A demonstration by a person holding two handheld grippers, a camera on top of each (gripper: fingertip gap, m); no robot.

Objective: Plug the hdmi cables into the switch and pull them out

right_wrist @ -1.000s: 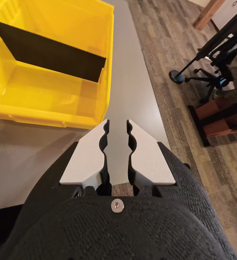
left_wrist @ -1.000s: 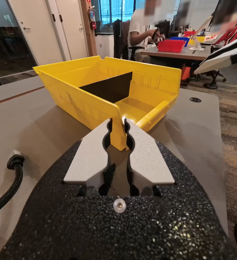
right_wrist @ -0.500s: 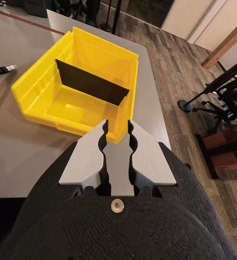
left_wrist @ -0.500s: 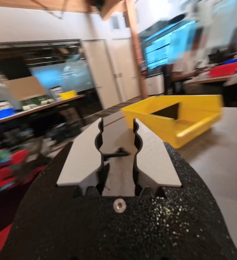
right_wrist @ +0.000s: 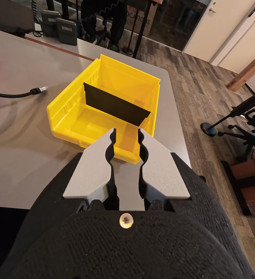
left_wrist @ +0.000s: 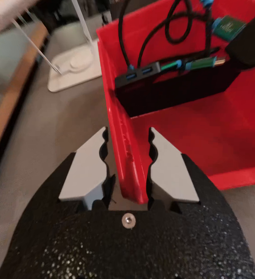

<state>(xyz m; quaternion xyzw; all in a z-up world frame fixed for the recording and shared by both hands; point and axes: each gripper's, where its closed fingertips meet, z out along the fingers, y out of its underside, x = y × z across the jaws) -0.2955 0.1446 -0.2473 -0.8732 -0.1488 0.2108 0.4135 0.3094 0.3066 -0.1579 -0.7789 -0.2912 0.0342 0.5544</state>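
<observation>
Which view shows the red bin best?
The left wrist view: the red bin fills its right half, with a black divider and cables behind, though blurred. The right wrist view shows none of it, only a yellow bin.

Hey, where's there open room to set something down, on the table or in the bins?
Bare table lies left of the yellow bin, below the loose cable end. Both its compartments, split by a black divider, look empty. The red bin is bare in front; behind its divider, a hub and cables crowd it.

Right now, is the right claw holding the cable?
No, the right claw is open and empty; the cable lies on the table beside the yellow bin.
</observation>
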